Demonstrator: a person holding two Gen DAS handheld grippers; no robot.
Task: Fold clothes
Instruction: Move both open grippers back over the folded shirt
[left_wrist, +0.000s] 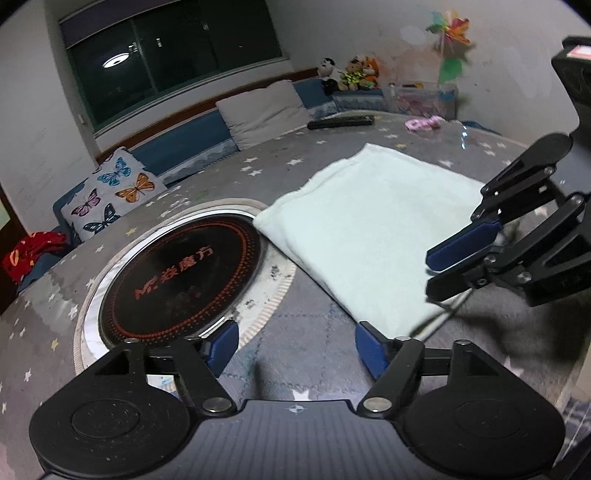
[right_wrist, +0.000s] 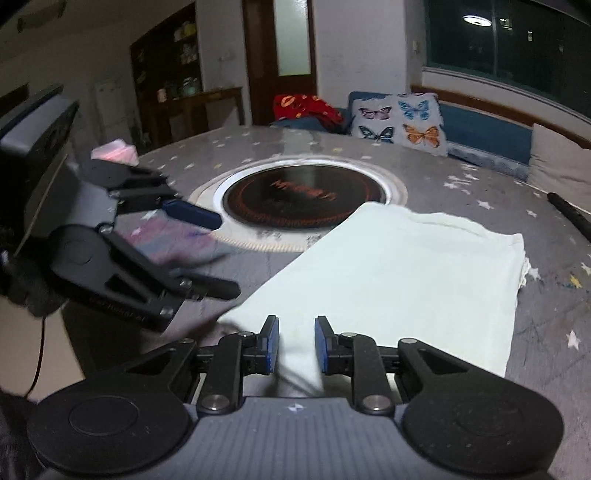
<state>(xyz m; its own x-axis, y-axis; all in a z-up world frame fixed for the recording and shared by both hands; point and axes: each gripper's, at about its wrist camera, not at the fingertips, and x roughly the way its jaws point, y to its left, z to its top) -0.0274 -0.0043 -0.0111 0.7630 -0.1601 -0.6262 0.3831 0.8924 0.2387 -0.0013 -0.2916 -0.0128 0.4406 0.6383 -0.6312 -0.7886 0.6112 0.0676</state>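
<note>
A pale mint folded cloth (left_wrist: 369, 236) lies flat on the grey star-patterned round table (left_wrist: 258, 162); it also shows in the right wrist view (right_wrist: 399, 280). My left gripper (left_wrist: 295, 349) is open and empty, just off the cloth's near left corner; it shows from the side in the right wrist view (right_wrist: 221, 254). My right gripper (right_wrist: 296, 345) is open with its jaws either side of the cloth's near edge, holding nothing; it shows in the left wrist view (left_wrist: 428, 271) over the cloth's right corner.
A black round hob (left_wrist: 181, 280) with orange lettering sits in the table's middle, touching the cloth's far-left edge. A black remote (left_wrist: 340, 122) and a pink item (left_wrist: 423, 123) lie at the far side. A bench with cushions (left_wrist: 114, 192) rings the table.
</note>
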